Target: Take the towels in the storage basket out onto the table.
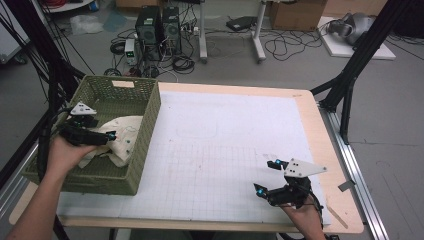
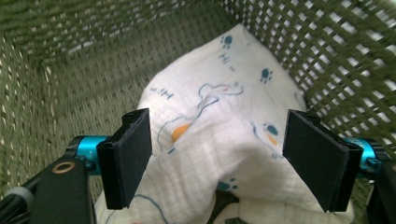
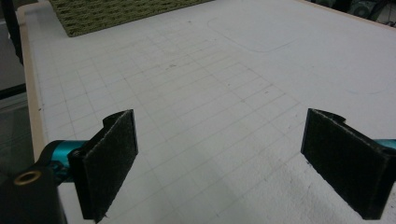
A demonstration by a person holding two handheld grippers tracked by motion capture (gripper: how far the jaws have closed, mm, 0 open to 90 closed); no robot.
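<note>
We have the left gripper (image 2: 217, 158) inside the green basket (image 1: 145, 130), its 2 fingers (image 2: 126, 158) wide apart and straddling the raised fold of the printed cloth (image 2: 219, 135), not yet pinching. The right gripper (image 1: 272, 177), fingers wide and empty, hovers over the desk (image 1: 225, 135) well apart from the basket.

We see the cloth (image 2: 219, 154) cut off at the frame's bottom edge, its far end against the basket (image 2: 93, 56) wall blurred.
</note>
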